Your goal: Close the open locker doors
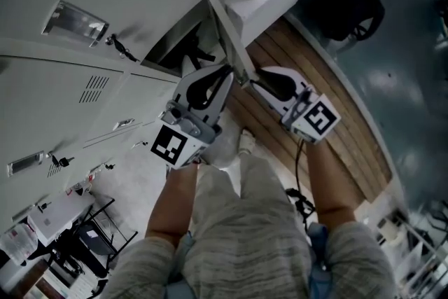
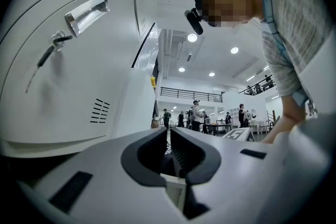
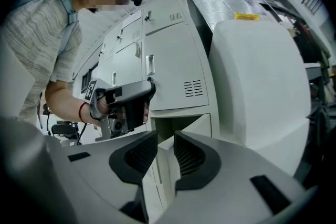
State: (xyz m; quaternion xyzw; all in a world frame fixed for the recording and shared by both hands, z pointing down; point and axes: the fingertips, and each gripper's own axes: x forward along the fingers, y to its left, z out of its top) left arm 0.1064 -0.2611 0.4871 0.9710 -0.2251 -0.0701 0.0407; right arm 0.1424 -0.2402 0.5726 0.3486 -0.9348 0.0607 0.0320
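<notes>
Lockers line the left of the head view, their closed doors [image 1: 84, 94] shut flat; 1 compartment [image 1: 178, 45] gapes dark. The left tongs [image 1: 228, 71] hover before that opening, clenched to a sliver on nothing. Just right of them the open locker door [image 1: 231, 35] juts edge-on from the bank, long axis upright, its free edge between the 2 grippers. The right tongs [image 1: 255, 81], released and empty, sit just beside that edge on the far side from the opening, so the right hand looks better placed to push the door leftward and home. In the right gripper view the edge lines up with the gap. Contact, hinges and latch cannot be made out, and the door's foot is hidden behind the tongs.
</notes>
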